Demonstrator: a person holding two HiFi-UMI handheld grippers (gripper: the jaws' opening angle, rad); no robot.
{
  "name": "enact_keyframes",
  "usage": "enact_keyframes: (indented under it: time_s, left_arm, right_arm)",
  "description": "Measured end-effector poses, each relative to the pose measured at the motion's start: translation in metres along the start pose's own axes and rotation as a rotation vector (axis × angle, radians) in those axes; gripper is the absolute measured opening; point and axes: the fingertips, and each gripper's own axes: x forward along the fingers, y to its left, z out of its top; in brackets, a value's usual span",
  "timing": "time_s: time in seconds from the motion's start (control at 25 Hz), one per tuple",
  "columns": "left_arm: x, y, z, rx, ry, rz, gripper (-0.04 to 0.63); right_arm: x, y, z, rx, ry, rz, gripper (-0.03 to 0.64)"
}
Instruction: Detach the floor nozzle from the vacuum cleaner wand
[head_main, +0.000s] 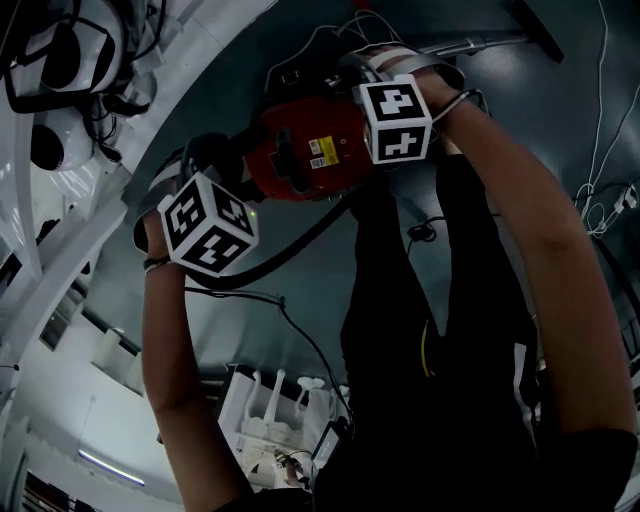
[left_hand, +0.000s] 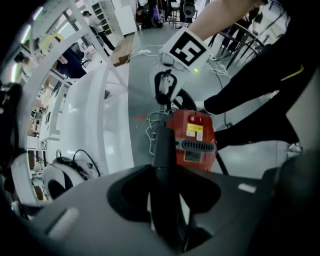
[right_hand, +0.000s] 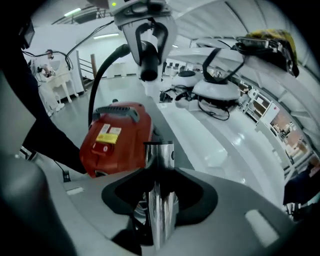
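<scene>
Grey floor (head_main: 570, 110) seen from above, with a white curved surface (head_main: 70, 260) along its left side. Centre: the red vacuum cleaner body (head_main: 305, 150) on the floor, with a black hose (head_main: 290, 250) curling away from it toward my legs.

My left gripper (left_hand: 162, 175) points straight down beside the body. Its jaws are pinched on a dark tube (left_hand: 163, 142), which stands up between them with the red casing just behind.

My right gripper (right_hand: 159, 200) slants downward on the other side of the body. Its jaws are clamped on the wand (right_hand: 159, 152), a shiny metal pipe whose open end shows just past the pads, close to the red casing.

From above, a pale length of pipe runs from this gripper toward the upper right. It ends at the floor nozzle (head_main: 535, 25), a dark bar at the top edge, well apart from the body. That corner is too dim for me to tell how pipe and nozzle join.

Loose cables (head_main: 600, 170) lie on the floor at the right.
</scene>
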Motion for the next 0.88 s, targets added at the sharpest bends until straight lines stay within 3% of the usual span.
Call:
enact_keyframes:
  time_s: [0.16, 0.32, 0.68, 0.88]
  left_arm:
    - [-0.007, -0.005, -0.058, -0.035, 0.087, 0.021, 0.152]
    - [0.006, -0.019, -0.061, 0.054, 0.137, 0.048, 0.155]
    - [0.021, -0.029, -0.041, 0.023, 0.053, 0.068, 0.156]
    - [0.03, -0.045, -0.026, 0.068, 0.026, 0.082, 0.16]
  right_arm:
    - [-0.011, -0.003, -0.043, 0.001, 0.083, -0.004, 0.17]
    - [-0.009, 0.007, -0.033, -0.002, 0.074, 0.006, 0.172]
    - [0.001, 0.036, -0.022, -0.024, 0.077, 0.045, 0.172]
    - [0.005, 0.056, -0.023, -0.046, 0.085, 0.066, 0.173]
